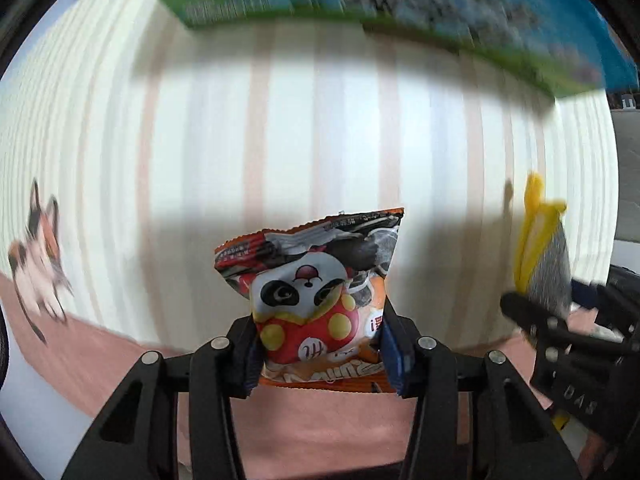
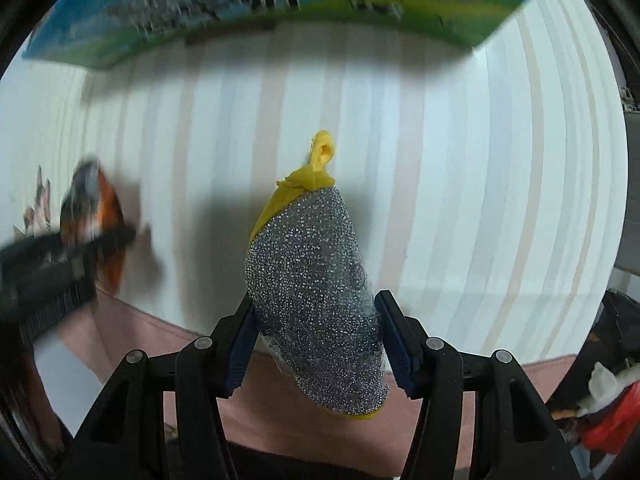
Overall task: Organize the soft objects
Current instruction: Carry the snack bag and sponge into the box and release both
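Two items mid-carry: left gripper [image 1: 320, 354] pinches snack bag [image 1: 320, 292], right gripper [image 2: 318, 346] pinches scrubber [image 2: 316, 288]. Neither placed; cat toy [image 1: 38, 256] left on the surface [image 1: 320, 128].

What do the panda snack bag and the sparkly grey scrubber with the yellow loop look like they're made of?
The panda snack bag, held in the left gripper, looks like glossy printed plastic film: it shines, crinkles and has a serrated top edge. The scrubber, held in the right gripper, looks like glittery metallic mesh over a soft pad, with yellow fabric backing and a loop; the filling is hidden.

Panda snack packet [image 1: 320, 300] and silver scrubber [image 2: 316, 296], both upright.
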A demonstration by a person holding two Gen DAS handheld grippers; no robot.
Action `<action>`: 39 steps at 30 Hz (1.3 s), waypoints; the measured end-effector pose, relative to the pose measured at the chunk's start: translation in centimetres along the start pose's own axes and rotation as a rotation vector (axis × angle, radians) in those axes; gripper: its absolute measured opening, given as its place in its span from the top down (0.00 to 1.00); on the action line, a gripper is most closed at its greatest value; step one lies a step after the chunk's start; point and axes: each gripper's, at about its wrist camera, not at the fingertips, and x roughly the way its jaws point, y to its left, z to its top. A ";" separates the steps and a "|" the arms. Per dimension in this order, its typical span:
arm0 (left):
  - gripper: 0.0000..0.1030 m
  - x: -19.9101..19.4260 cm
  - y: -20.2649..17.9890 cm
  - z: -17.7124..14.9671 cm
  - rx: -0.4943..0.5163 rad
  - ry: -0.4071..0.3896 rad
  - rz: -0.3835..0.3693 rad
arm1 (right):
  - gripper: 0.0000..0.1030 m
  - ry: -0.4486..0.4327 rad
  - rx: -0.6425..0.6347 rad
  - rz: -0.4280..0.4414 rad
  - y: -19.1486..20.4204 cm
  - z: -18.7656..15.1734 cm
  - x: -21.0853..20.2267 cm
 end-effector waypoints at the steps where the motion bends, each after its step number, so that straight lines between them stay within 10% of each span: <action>1: 0.56 0.4 -0.3 -0.4 -0.005 0.005 0.004 | 0.42 -0.002 -0.008 -0.025 0.2 -0.4 0.3; 24: 0.57 2.0 0.1 -2.3 -0.041 -0.036 0.051 | 0.42 -0.038 -0.020 -0.062 -0.2 -2.7 2.2; 32: 0.58 -11.1 -0.5 -1.5 -0.002 -0.240 -0.047 | 0.44 -0.162 0.012 0.182 -0.2 -2.7 -7.3; 39: 0.58 -21.2 1.7 6.4 0.028 -0.368 -0.044 | 0.44 -0.310 0.022 0.385 -0.2 2.0 -17.6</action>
